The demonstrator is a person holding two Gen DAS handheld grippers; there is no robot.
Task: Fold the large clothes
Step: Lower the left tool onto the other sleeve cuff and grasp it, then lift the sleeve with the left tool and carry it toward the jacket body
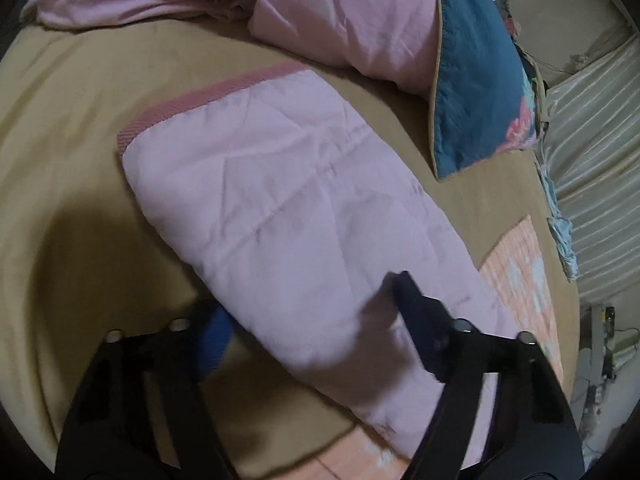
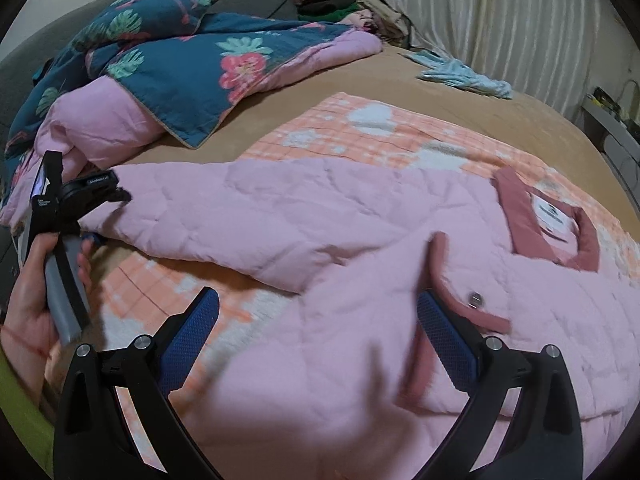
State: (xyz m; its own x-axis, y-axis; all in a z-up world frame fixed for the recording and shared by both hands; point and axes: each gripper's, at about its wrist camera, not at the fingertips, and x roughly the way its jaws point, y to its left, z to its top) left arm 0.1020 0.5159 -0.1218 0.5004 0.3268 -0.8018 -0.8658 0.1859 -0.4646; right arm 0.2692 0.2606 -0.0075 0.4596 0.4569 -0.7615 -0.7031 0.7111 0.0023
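Observation:
A large pink quilted jacket (image 2: pixel 360 248) lies spread on the bed, collar (image 2: pixel 548 220) at the right, one sleeve (image 2: pixel 208 216) stretched to the left. In the left wrist view that sleeve (image 1: pixel 288 216) runs away to its darker pink cuff (image 1: pixel 192 100). My left gripper (image 1: pixel 308 320) is open, its fingers either side of the sleeve's near end; it also shows in the right wrist view (image 2: pixel 60 208), held in a hand. My right gripper (image 2: pixel 316 320) is open and empty, just above the jacket's body near a snap-button flap (image 2: pixel 472 304).
The jacket lies on an orange checked blanket (image 2: pixel 360 128) over a tan bedsheet (image 1: pixel 80 120). A pink and blue floral duvet (image 2: pixel 180 68) is heaped at the back left. A light blue cloth (image 2: pixel 464 72) lies near the curtain (image 2: pixel 500 20).

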